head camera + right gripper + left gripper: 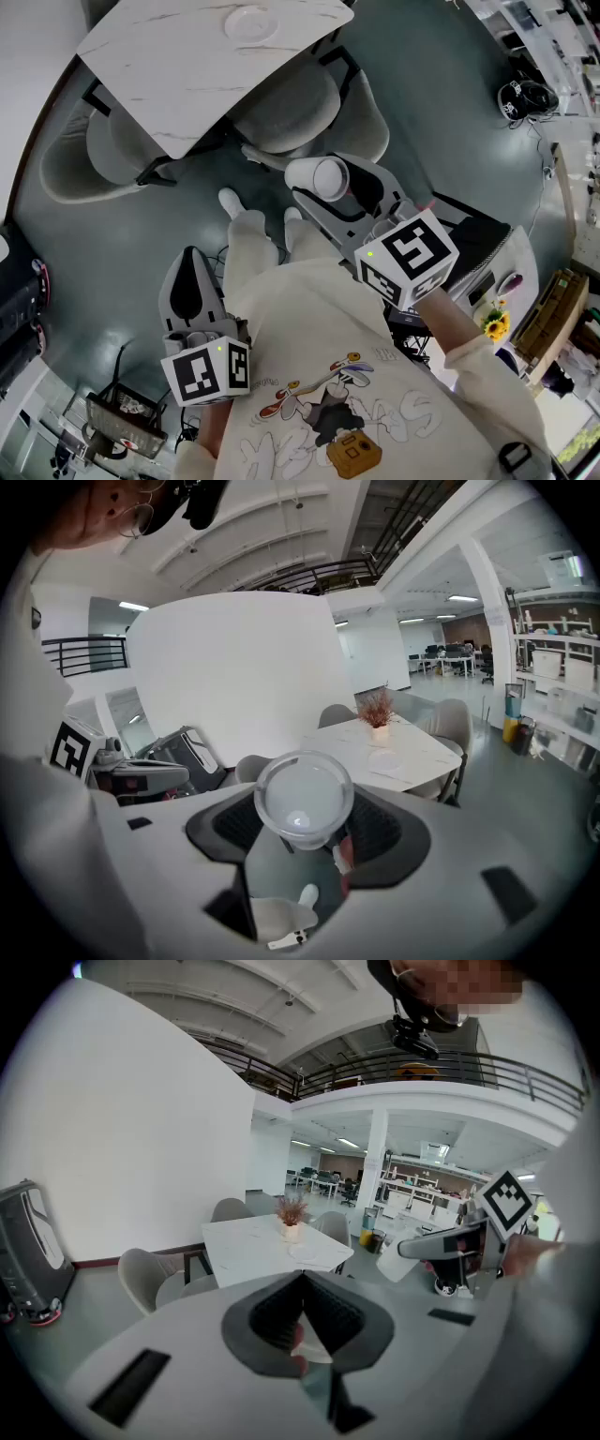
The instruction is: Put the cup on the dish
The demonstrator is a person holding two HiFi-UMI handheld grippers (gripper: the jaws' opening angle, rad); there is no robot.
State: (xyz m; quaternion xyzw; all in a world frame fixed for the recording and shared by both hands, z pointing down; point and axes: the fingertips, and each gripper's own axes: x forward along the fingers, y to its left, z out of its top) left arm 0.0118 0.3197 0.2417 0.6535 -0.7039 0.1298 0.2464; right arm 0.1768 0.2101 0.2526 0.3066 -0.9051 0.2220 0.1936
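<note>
My right gripper [330, 184] is shut on a pale translucent cup [317, 176], which it holds on its side in the air above the grey floor. In the right gripper view the cup's [302, 801] round mouth faces the camera between the dark pads [373, 829]. A white dish [249, 21] lies on the white marble table [178, 75] well ahead of both grippers; the right gripper view shows the same dish [382, 759]. My left gripper [191, 255] hangs low at the left, shut, with its tips meeting [302, 1281] and nothing between them.
Grey padded chairs [291, 117] stand round the table, one between me and the dish. A small potted plant [378, 710] sits on the table beside the dish. A wire basket [122, 412] is at the lower left, and shelves with sunflowers [495, 325] at the right.
</note>
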